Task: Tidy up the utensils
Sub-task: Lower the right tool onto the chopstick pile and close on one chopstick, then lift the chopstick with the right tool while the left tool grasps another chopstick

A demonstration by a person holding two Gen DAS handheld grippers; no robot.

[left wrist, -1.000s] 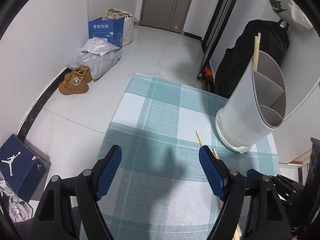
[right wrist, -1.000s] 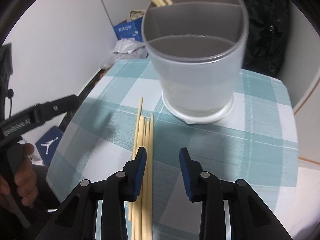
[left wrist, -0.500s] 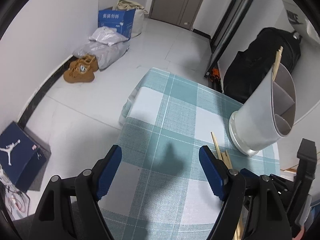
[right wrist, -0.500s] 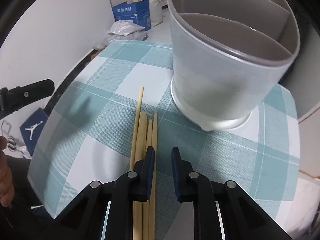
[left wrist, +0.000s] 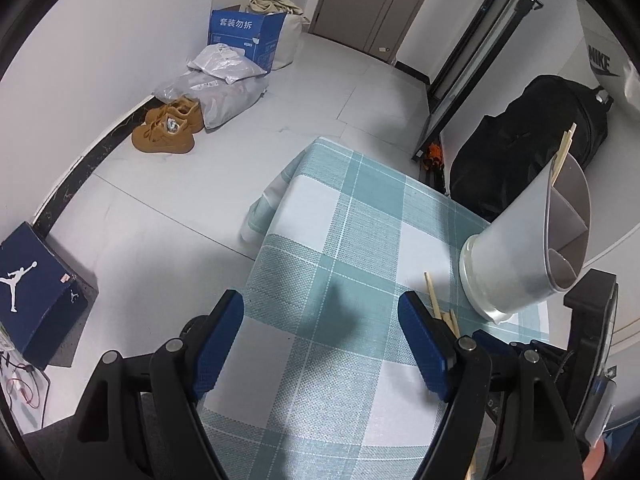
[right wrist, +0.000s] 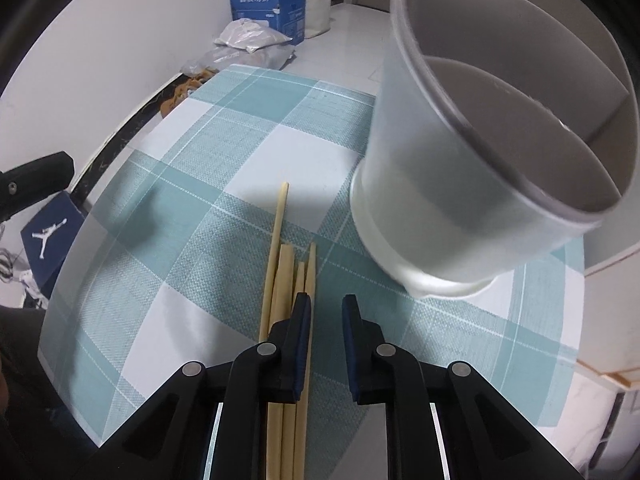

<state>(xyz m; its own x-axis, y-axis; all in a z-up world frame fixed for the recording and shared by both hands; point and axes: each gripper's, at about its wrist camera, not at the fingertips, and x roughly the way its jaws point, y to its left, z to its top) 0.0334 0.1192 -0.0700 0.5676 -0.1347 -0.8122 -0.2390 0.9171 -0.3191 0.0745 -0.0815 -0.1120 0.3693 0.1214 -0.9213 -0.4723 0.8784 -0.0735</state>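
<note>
The table [right wrist: 248, 160], under a teal check cloth, carries the grey holder [right wrist: 480, 184] at its far right side, a divided tub standing upright with a few chopsticks already poking from its far compartment. Just beside its base, toward the camera, lie the loose chopsticks [right wrist: 282, 280], four that I can count, packed side by side with one reaching further out than the rest. The right gripper [right wrist: 326, 312] hangs steeply over them with its jaws drawn close but not clamped; its left pad sits over the right-hand stick of the bundle, and the narrow gap between the pads shows only cloth, so nothing is grasped. From this angle it is hard to say whether that pad touches the wood or floats above it. To do this pick well, I would judge the jaws too narrow and set too far right: they want to open a little, shift left to straddle one or two sticks, settle to the cloth, then close near the middle of the sticks so they lift level and tip cleanly into the holder. The left gripper [left wrist: 320, 332] hovers spread wide and empty over bare cloth, well clear, and could steady the holder.
</note>
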